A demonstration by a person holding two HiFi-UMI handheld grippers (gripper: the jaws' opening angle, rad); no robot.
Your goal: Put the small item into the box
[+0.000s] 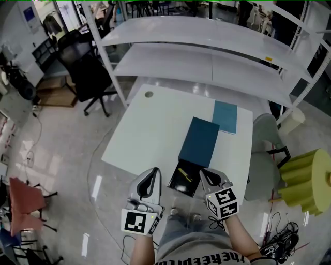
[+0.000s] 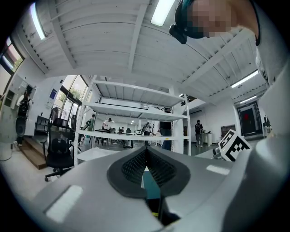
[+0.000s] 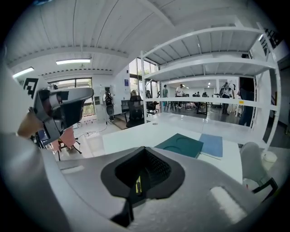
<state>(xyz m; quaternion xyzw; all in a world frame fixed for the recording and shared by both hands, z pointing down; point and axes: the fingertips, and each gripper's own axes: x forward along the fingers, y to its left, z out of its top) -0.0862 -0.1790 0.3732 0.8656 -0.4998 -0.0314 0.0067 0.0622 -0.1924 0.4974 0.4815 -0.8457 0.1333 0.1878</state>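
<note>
White table, dark teal box, light blue board beside it

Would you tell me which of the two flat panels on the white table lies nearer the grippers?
The dark teal panel, right next to the open black box; the lighter blue panel lies beyond it, toward the shelves.

Bright, even indoor light; ceiling tube glares at twelve o'clock in the left gripper view; pale reflections streak the floor at eight o'clock in the head view; fisheye bends shelves toward edges; left gripper blurs at six; shadows faint.
</note>
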